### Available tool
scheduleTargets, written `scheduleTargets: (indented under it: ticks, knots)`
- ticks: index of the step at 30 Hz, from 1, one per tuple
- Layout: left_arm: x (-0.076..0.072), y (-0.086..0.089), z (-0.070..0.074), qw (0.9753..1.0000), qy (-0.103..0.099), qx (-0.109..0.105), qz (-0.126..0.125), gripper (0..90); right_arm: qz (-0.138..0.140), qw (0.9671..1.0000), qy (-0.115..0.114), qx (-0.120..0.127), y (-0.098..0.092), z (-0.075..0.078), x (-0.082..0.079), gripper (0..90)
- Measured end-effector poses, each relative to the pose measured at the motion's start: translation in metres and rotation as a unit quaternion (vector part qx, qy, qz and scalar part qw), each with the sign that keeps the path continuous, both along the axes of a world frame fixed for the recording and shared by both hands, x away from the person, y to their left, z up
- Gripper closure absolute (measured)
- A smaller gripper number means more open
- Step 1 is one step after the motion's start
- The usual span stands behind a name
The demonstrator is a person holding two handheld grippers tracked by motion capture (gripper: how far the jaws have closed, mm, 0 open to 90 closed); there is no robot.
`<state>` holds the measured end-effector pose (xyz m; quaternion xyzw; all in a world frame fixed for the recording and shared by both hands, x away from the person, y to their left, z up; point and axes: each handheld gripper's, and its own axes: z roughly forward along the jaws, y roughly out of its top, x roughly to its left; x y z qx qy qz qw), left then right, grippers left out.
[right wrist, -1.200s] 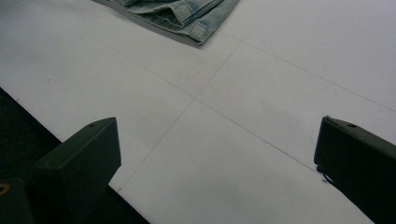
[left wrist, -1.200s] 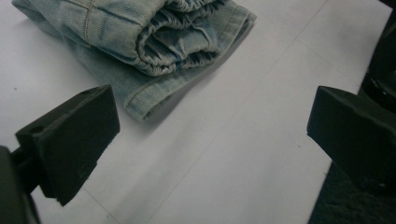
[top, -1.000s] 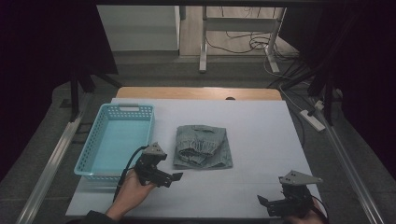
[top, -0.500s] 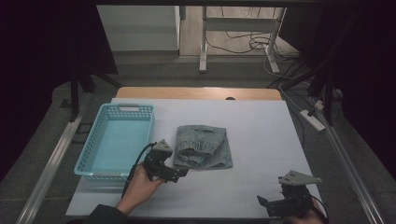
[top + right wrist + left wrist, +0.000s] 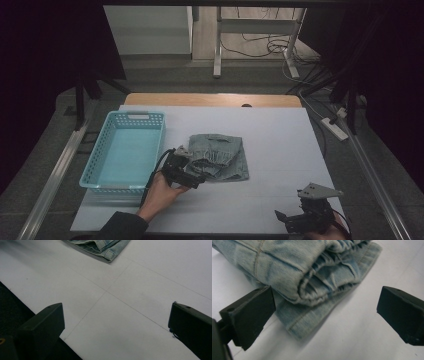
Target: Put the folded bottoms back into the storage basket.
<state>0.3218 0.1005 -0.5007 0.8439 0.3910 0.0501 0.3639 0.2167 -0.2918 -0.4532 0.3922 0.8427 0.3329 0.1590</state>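
Folded light-blue denim jeans (image 5: 220,156) lie in the middle of the white table. My left gripper (image 5: 192,175) is open at the jeans' near-left corner; in the left gripper view the folded denim (image 5: 312,277) sits just ahead, between the two wide-apart jaws, one jaw touching its edge. My right gripper (image 5: 292,220) is open at the table's near-right corner, with nothing between its jaws; the right gripper view shows bare table and a corner of the jeans (image 5: 102,247) far ahead.
A light-blue plastic basket (image 5: 125,150) with nothing in it stands left of the jeans, close to my left hand. The table's near edge (image 5: 30,312) runs just in front of the right gripper. Cables and table legs lie on the floor beyond.
My left gripper has moved forward and right from the near-left of the table up to the jeans' corner. The right gripper has stayed put.
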Motion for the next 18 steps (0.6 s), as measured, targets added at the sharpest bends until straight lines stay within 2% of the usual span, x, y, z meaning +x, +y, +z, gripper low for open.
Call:
scheduleTargets:
  ticks: [7, 9, 12, 13, 18]
  knots:
    - [0.012, 0.0, -0.005, 0.9997, 0.012, -0.008, 0.022, 1.4, 0.003, 1.0, 0.001, -0.004, 0.001, 0.0, 0.0, 0.7]
    - [0.017, 0.002, -0.007, 0.999, 0.017, -0.012, 0.039, 2.2, 0.003, 1.0, 0.002, -0.005, 0.001, 0.0, 0.0, 0.7]
    - [0.02, 0.002, -0.009, 0.9985, 0.022, -0.008, 0.05, 3.9, 0.004, 1.0, 0.002, -0.005, 0.001, 0.0, 0.0, 0.7]
    - [0.022, 0.003, -0.011, 0.9976, 0.024, -0.001, 0.065, 4.7, 0.004, 1.0, 0.001, -0.005, 0.001, 0.0, 0.0, 0.7]
    - [0.028, 0.005, -0.014, 0.9961, 0.039, 0.002, 0.079, 8.9, 0.005, 1.0, 0.001, -0.006, 0.001, 0.0, 0.0, 0.7]
